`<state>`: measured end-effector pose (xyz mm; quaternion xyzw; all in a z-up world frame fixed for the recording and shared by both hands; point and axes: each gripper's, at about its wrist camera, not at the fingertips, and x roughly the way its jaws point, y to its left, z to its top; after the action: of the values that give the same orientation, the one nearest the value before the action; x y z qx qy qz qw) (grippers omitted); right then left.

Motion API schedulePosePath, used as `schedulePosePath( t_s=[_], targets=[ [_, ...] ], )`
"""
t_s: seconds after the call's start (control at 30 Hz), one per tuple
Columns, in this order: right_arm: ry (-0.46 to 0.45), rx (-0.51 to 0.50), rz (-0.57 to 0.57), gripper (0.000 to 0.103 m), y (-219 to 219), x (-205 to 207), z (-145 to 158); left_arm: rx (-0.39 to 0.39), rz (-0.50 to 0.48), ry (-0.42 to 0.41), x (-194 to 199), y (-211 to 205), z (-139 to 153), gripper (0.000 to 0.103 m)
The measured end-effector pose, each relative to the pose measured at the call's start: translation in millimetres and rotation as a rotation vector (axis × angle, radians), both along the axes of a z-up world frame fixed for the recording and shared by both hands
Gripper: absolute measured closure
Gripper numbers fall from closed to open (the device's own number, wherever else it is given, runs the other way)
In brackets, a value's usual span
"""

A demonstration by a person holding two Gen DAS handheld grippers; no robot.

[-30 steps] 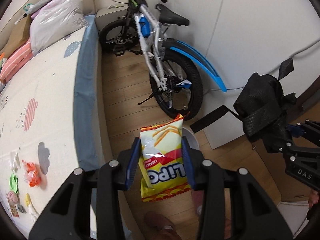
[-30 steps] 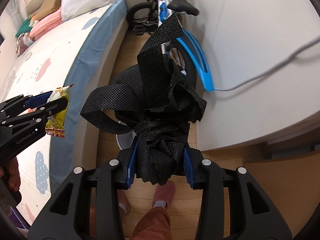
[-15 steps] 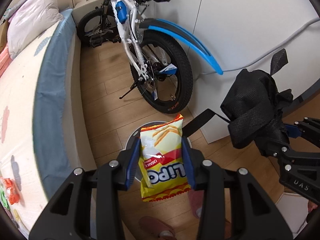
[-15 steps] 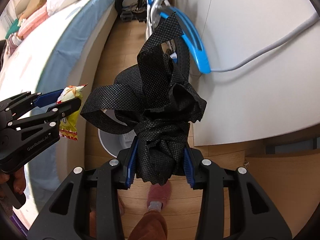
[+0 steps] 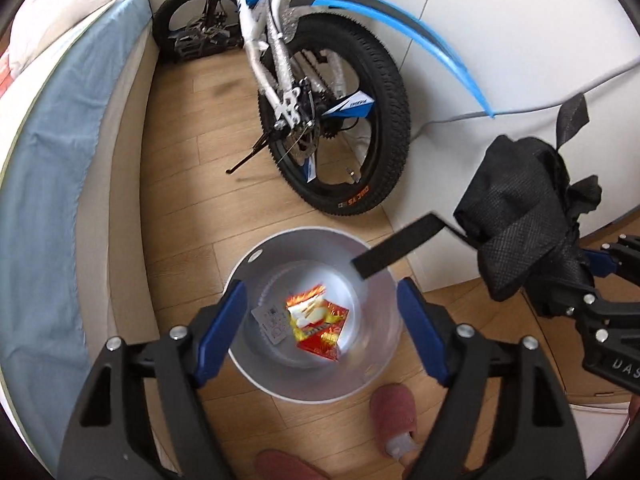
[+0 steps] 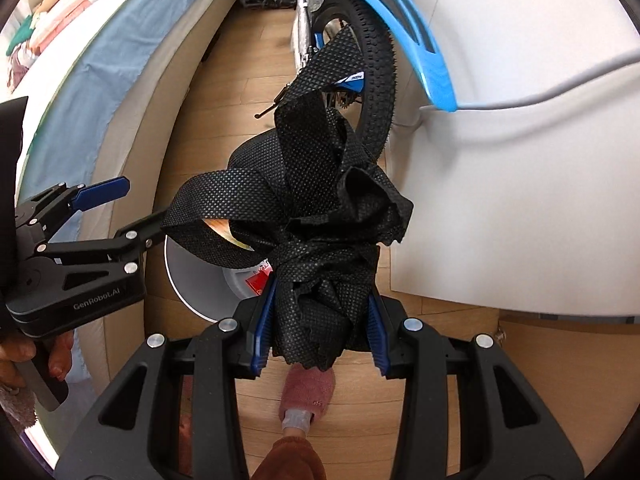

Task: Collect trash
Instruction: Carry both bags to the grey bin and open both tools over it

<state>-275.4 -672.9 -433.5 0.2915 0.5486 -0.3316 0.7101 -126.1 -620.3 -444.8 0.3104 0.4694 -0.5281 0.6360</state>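
A yellow and red snack bag [image 5: 318, 322] is down inside the white round bin [image 5: 312, 232] on the floor, slightly blurred. My left gripper [image 5: 320, 320] hangs right above the bin. Its jaws are opening and nothing is between them. In the right wrist view the left gripper [image 6: 136, 208] stands over the bin [image 6: 192, 276] at the left. My right gripper [image 6: 320, 332] is shut on a crumpled black fabric bag [image 6: 316, 208]. It holds the fabric bag [image 5: 524, 216] beside the bin's right edge, and one strap hangs over the rim.
A white and blue bicycle [image 5: 332, 120] stands just behind the bin against a white wall [image 5: 500, 40]. A bed with a blue sheet [image 5: 48, 160] runs along the left. The person's pink slippers [image 5: 394, 404] are on the wooden floor near the bin.
Both grippers came down toward the bin. The left gripper let go of the snack bag, which dropped into the bin. The right gripper still holds the black fabric.
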Motion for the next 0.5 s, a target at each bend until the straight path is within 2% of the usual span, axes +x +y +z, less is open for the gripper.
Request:
schedulePosePath(
  t_s=[0.3, 0.43, 0.5],
  targets=[
    [-0.026, 0.040, 0.063, 0.063, 10, 27, -13, 0.020, 0.037, -0.021, 16, 19, -2, 0.026],
    [-0.048, 0.044, 0.086, 0.050, 15, 41, -15, 0.035, 0.049, -0.035, 24, 32, -3, 0.026],
    [-0.046, 0.036, 0.101, 0.049, 18, 48, -16, 0.043, 0.060, -0.040, 28, 38, -3, 0.026]
  ],
)
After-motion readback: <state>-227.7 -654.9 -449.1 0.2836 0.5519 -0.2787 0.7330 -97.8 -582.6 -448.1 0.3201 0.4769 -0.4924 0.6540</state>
